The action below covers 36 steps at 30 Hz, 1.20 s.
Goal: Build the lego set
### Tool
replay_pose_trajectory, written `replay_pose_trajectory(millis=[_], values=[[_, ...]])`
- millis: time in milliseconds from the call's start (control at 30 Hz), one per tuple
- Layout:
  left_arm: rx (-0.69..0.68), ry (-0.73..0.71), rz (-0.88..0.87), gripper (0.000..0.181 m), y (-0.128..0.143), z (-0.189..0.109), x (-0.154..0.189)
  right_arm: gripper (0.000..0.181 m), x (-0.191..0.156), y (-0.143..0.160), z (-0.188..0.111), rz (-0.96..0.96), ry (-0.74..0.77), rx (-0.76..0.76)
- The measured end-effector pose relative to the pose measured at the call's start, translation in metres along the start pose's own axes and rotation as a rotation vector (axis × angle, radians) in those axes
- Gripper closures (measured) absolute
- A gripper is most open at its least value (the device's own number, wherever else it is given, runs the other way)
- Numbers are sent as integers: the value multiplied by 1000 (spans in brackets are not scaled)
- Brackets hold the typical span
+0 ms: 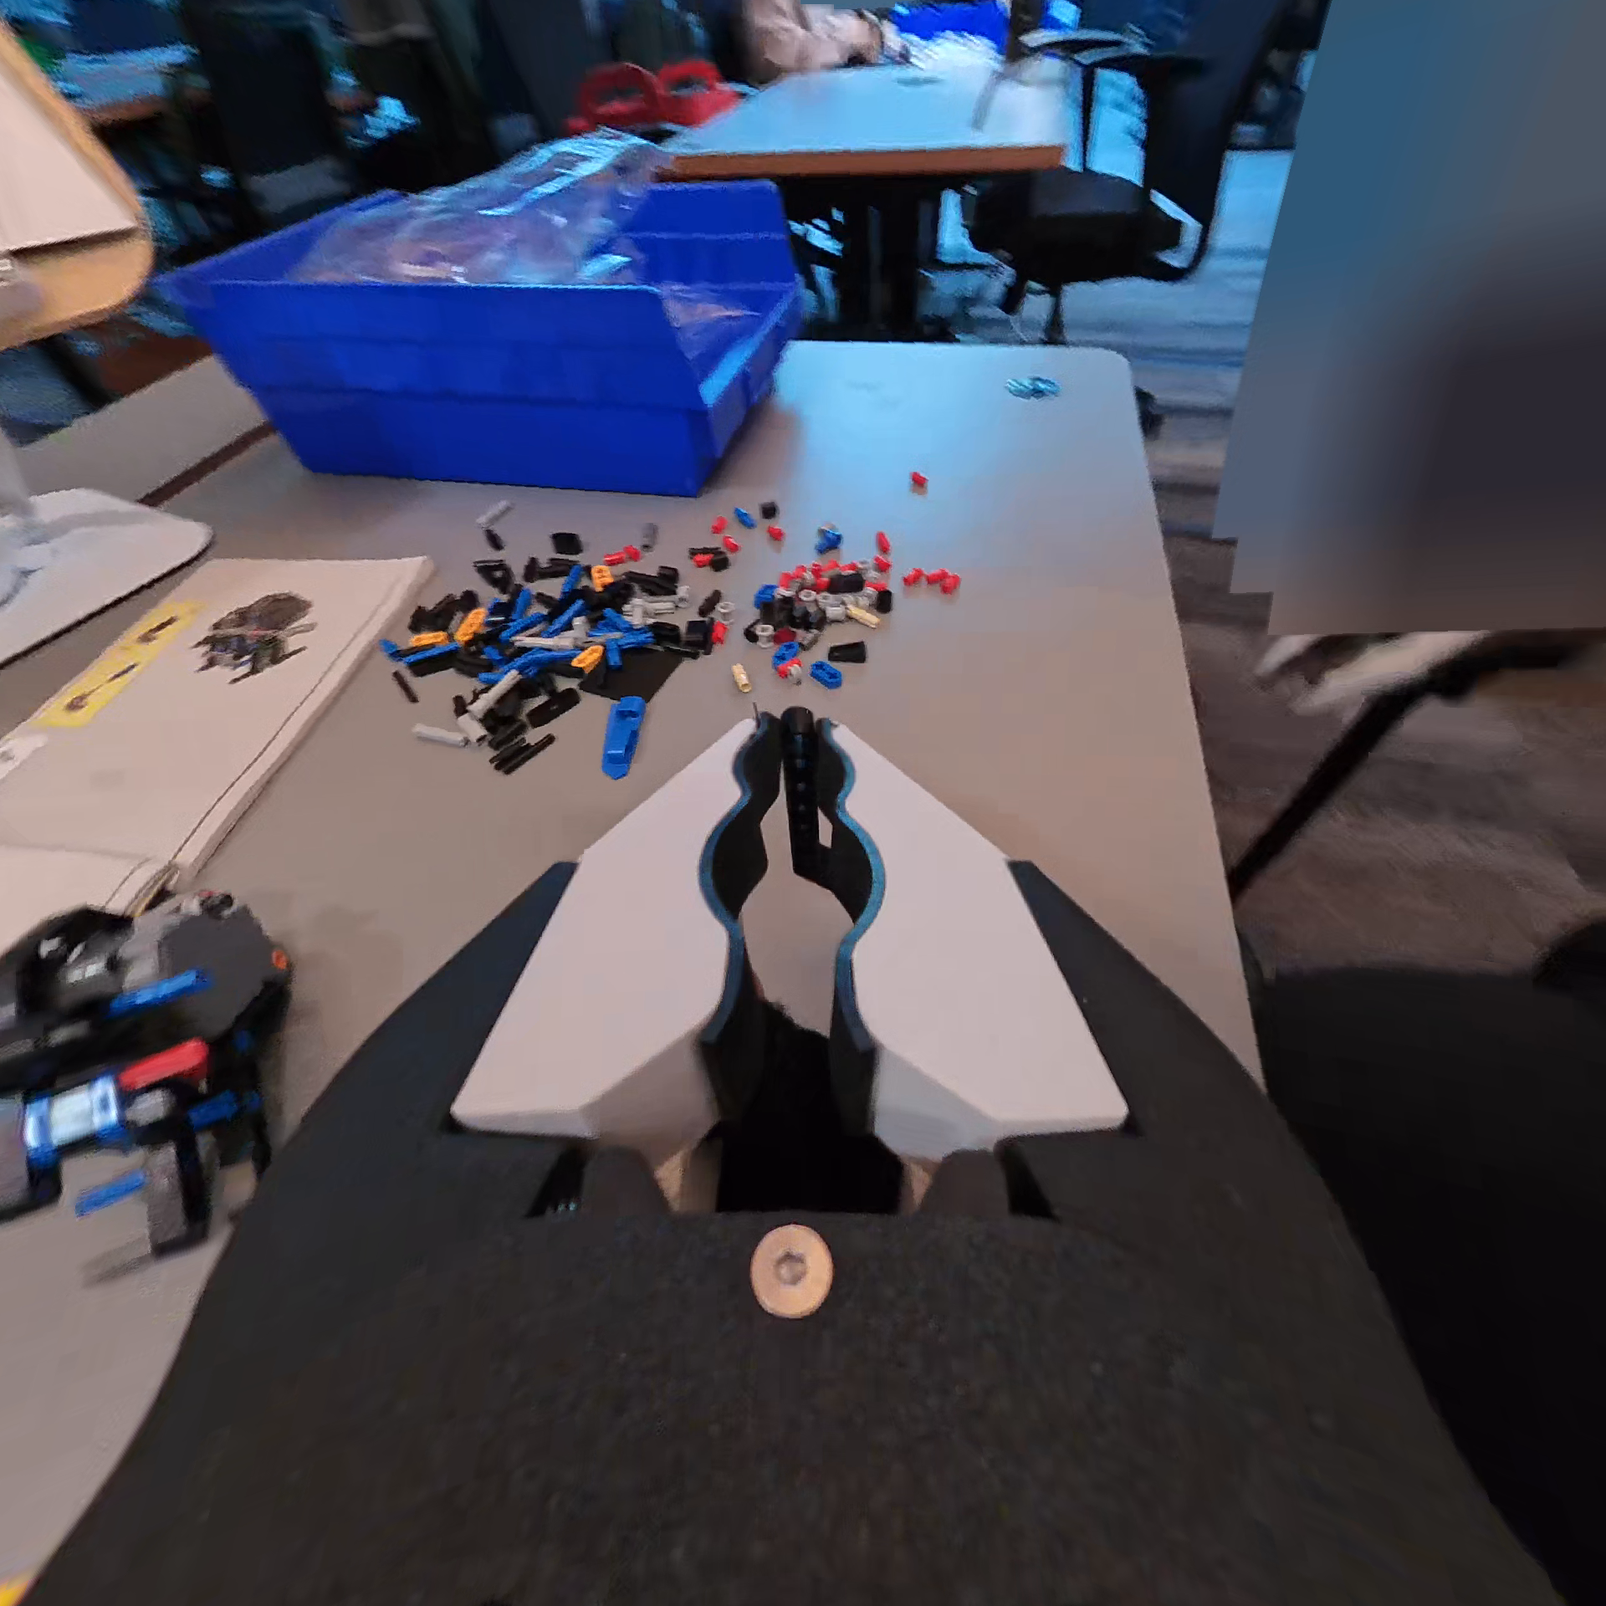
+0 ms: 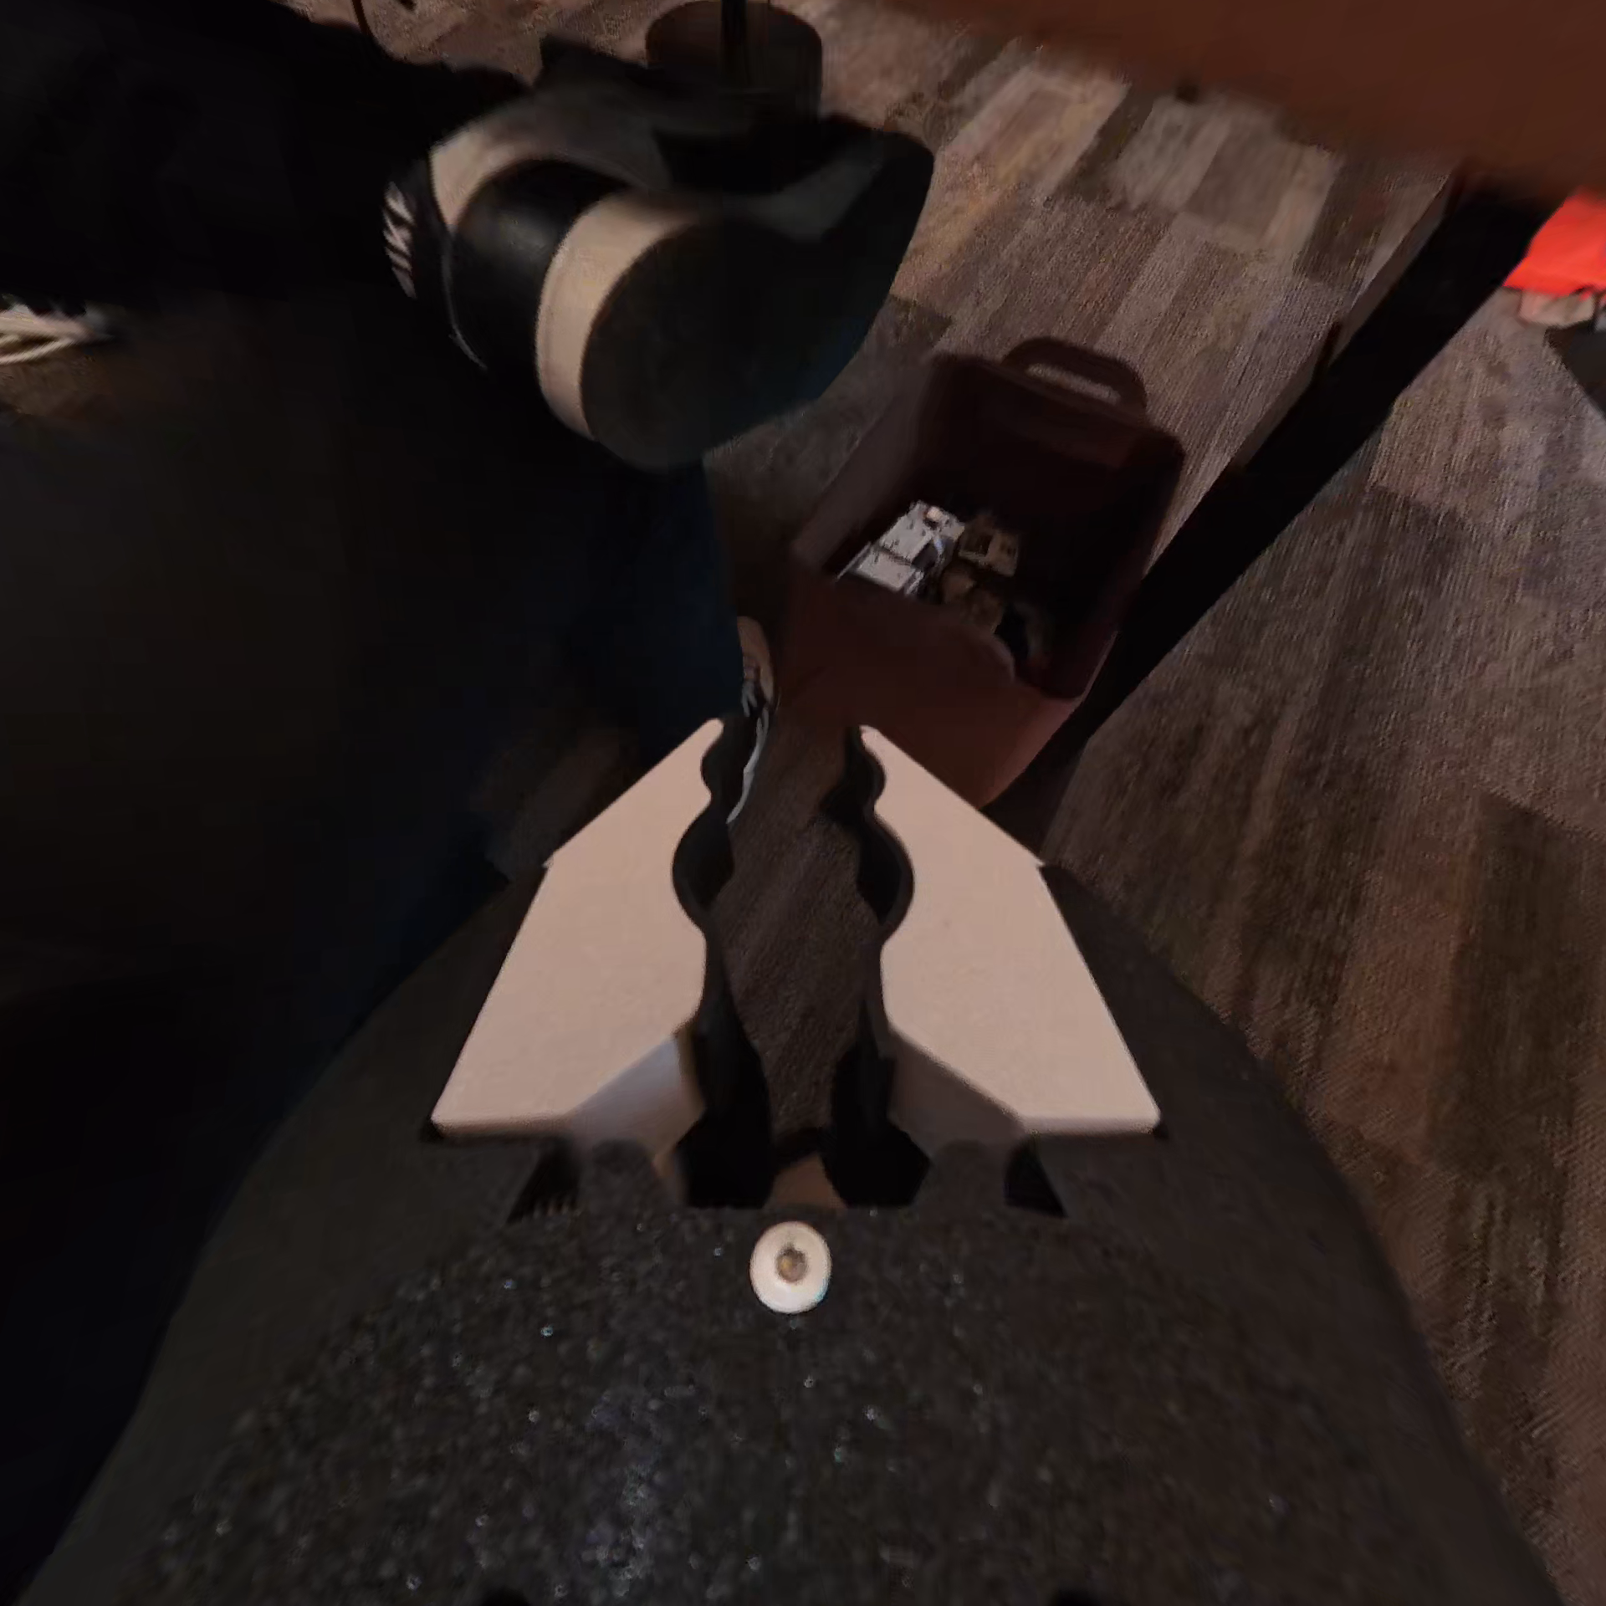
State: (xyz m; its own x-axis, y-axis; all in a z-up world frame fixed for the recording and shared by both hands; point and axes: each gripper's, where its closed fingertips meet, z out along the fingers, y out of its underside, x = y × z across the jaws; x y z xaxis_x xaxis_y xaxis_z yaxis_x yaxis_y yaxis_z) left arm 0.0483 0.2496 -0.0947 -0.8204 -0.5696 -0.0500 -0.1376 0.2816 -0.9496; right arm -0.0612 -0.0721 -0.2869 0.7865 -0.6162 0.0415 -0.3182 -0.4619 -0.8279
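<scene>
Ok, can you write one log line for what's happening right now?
left gripper: shut on black beam above table | right gripper: open, empty, over carpet | loose pieces: scattered

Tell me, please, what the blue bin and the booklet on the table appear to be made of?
Blue bin: apparently moulded plastic, going by its uniform colour and slight sheen. Booklet: paper, matte white pages with stacked edges visible along its side.
</scene>
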Motion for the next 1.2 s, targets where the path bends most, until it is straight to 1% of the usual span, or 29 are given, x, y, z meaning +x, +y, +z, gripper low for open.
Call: replay_pose_trajectory(millis=[100, 167, 233, 300, 367, 433, 533, 600, 633, 700, 767, 800, 867, 967, 1100, 1200], values=[[61, -131, -25, 176, 4, -6, -1, 154, -31, 62, -14, 50, -1, -39], [99, -216, 17, 176, 0, -15, -2, 154, -56, 116, -28, 112, -7, -92], [115, -256, 54, 176, -2, -19, 0, 153, -76, 175, -46, 222, 15, -104], [114, -278, 106, 176, -2, -18, 3, 151, -97, 250, -68, 348, 64, -167], [90, -267, 164, 175, 1, -13, 9, 152, -123, 339, -96, 486, 133, -282], [60, -266, 207, 176, 4, -9, 13, 152, -164, 431, -128, 637, 163, -407], [16, -270, 254, 175, 10, -3, 17, 152, -244, 553, -177, 856, 194, -592], [6, -285, 277, 175, 11, -2, 17, 153, -303, 616, -210, 979, 211, -693], [6, -293, 286, 175, 10, -2, 17, 153, -334, 641, -225, 1043, 210, -740], [10, -310, 298, 175, 10, -3, 16, 153, -390, 676, -255, 1144, 207, -825], [11, -330, 307, 175, 9, -4, 14, 153, -432, 697, -281, 1213, 214, -888], [9, -341, 306, 175, 10, -5, 12, 153, -447, 704, -294, 1233, 220, -904], [1, -345, 292, 175, 11, -5, 10, 156, -468, 716, -319, 1250, 249, -923], [-7, -361, 299, 175, 12, -4, 9, 156, -487, 735, -356, 1324, 337, -910], [-25, -403, 294, 175, 14, -6, 3, 156, -520, 762, -399, 1497, 494, -848], [-42, -458, 278, 175, 16, -10, -4, 157, -559, 776, -427, 1681, 612, -768]])
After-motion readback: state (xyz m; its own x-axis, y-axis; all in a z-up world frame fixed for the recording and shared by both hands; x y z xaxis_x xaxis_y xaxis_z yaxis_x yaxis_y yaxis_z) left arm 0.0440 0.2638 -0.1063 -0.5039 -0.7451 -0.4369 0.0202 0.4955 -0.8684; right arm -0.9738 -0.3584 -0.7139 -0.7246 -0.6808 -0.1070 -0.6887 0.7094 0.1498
